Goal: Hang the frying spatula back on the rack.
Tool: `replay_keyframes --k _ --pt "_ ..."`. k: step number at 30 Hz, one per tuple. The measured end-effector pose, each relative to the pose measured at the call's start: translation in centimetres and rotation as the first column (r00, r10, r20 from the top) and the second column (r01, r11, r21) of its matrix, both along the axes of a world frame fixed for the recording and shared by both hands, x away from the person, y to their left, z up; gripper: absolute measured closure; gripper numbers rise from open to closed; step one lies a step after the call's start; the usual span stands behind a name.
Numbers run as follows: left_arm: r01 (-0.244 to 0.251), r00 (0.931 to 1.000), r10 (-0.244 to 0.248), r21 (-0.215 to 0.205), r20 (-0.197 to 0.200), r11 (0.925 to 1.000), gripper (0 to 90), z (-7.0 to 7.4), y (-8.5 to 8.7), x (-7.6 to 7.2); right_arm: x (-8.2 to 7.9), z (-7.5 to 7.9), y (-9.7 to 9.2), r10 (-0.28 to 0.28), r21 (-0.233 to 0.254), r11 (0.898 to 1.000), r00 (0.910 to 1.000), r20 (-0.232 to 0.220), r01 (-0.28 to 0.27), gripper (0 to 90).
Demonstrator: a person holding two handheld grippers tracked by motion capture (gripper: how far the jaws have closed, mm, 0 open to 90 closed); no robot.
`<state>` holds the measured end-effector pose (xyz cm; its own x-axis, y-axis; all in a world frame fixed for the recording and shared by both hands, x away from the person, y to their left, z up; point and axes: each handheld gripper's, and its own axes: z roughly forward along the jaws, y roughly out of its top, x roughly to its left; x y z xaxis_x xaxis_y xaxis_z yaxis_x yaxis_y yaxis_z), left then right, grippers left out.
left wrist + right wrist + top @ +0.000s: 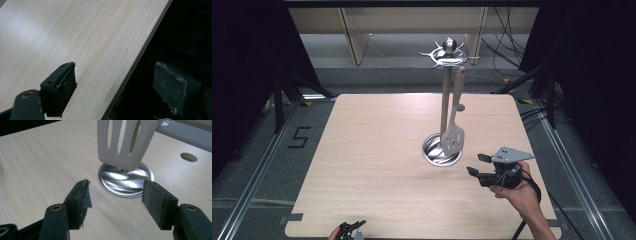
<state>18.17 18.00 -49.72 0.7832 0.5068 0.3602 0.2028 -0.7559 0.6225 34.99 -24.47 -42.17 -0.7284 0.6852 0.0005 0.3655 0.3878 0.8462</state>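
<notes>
Reaching gripper: the right gripper (476,165) hovers low over the tabletop (377,165) with its jaws parted and nothing between them, pointed at the foot of the utensil stand.
Idle gripper: the left gripper (354,227) sits at the near edge of the tabletop, jaws spread and empty, well apart from the work; one jaw hangs past the edge.
Risk, tipping: the stand (444,100) is tall and slim on a small round base (125,180). As I judge it, a sideways nudge from the jaws against the hanging blade could rock the whole stand or topple it.
Risk, swinging: the slotted spatula (453,135) hangs freely from a hook at the top ring (447,54). A touch before the jaws close would probably set it swinging out of the gap.
Risk, unhooking: pulling straight toward the person rather than lifting first may snag the handle on its hook and drag the stand along.
Risk, slip: the blade is flat, smooth and thin; a grip near its lower edge could let it twist or slide out.
Spatula relative to right gripper: in the right gripper view the blade (126,142) hangs just beyond and above the jaw tips, roughly centred between them, not touching either pad.
Spatula relative to stand: its lower edge hangs over the shiny base, clear of the metal, just beside the pole.
Far end: the handle runs up to the ring of hooks at the top, which is at the far side of the tabletop.
</notes>
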Motion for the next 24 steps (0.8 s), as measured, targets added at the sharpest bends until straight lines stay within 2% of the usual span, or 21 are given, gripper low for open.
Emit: replay_keyframes --k 3,4,7,10,12,13,14,18,20,21,23,24 --pt "-0.015 0.9995 0.015 -0.002 0.026 0.9999 18.0 -0.1 -0.1 -0.1 -0.1 -0.1 0.0 0.003 0.001 1.000 1.0000 0.000 -0.003 39.5" --pt "-0.007 0.9999 0.007 0.000 0.015 1.0000 18.0 -0.1 0.0 -0.1 -0.2 -0.1 -0.2 0.004 -0.003 1.000 1.0000 0.002 -0.004 39.4" --pt "-0.007 0.9999 0.007 -0.004 0.015 1.0000 18.0 -0.1 0.1 -0.1 -0.5 -0.2 -0.1 -0.011 0.004 1.000 0.9998 -0.015 0.011 38.8" --pt "-0.006 0.9999 0.006 -0.002 0.015 1.0000 18.0 -0.1 0.1 -0.1 -0.4 -0.3 -0.3 0.009 -0.011 1.000 0.9999 0.007 -0.008 38.3" --pt "-0.006 0.9999 0.006 -0.005 0.014 1.0000 18.0 -0.1 0.1 0.0 -0.5 -0.5 -0.4 -0.004 -0.011 1.000 1.0000 0.001 0.004 37.3" --pt "-0.007 0.9999 0.007 -0.004 0.013 1.0000 18.0 -0.1 0.1 0.0 -0.8 -0.5 -0.2 -0.017 0.004 1.000 0.9996 -0.024 0.017 37.0" --pt "-0.007 0.9999 0.007 -0.004 0.013 1.0000 18.0 -0.1 0.1 0.0 -0.8 -0.6 -0.3 -0.006 0.001 1.000 0.9996 -0.026 0.006 36.9" --pt "-0.006 0.9999 0.006 -0.001 0.012 1.0000 18.0 -0.1 0.1 -0.1 -0.8 -0.9 -0.3 -0.008 0.003 1.000 1.0000 -0.003 0.008 36.1" --pt "-0.006 0.9999 0.006 -0.002 0.013 1.0000 18.0 -0.1 0.1 -0.1 -0.9 -0.9 -0.3 -0.010 0.005 1.000 0.9999 -0.010 0.010 35.9" --pt "-0.007 0.9999 0.007 -0.002 0.013 1.0000 18.0 -0.1 0.1 -0.1 -1.1 -1.0 -0.2 -0.012 0.009 1.000 0.9994 -0.031 0.013 35.7" --pt "-0.007 0.9999 0.007 0.000 0.015 1.0000 18.0 -0.1 0.1 -0.1 -1.0 -1.1 -0.3 -0.002 0.000 1.000 1.0000 -0.002 0.002 35.5" --pt "-0.007 0.9999 0.007 0.000 0.013 1.0000 18.0 -0.1 0.1 -0.1 -1.2 -1.1 -0.2 -0.011 0.009 1.000 0.9998 -0.019 0.011 35.4"
